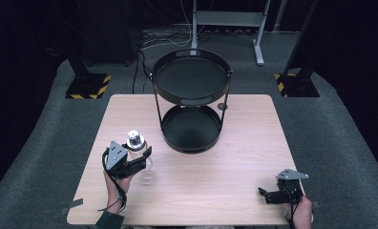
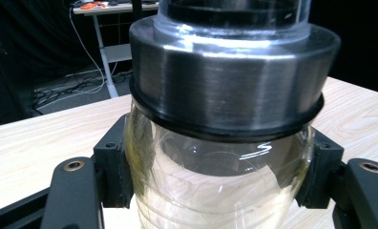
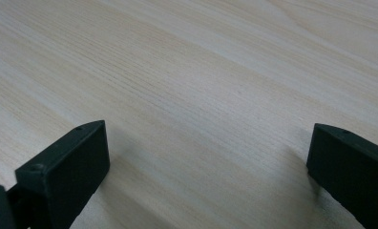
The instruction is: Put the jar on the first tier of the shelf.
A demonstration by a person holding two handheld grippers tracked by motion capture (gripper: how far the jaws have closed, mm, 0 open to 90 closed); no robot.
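Observation:
A clear glass jar (image 1: pixel 138 150) with a metal collar and glass lid stands at the left of the wooden table (image 1: pixel 235 143). My left gripper (image 1: pixel 141 160) is shut on it, both pads pressing on the glass body just under the steel collar (image 2: pixel 230 81); the jar (image 2: pixel 215 181) sits between the two black pads (image 2: pixel 115 171). Over at the table's front right corner, my right gripper (image 1: pixel 268 194) rests low above the wood, its jaws wide apart and with bare tabletop (image 3: pixel 201 95) between the fingertips (image 3: pixel 77 157).
A black two-tier round tray stand (image 1: pixel 192 78) occupies the back middle of the table, its lower tray (image 1: pixel 191 129) on the tabletop. Beyond the table are a grey carpet, cables, stand feet with yellow-black tape (image 1: pixel 88 87) and a metal frame (image 1: pixel 227 19).

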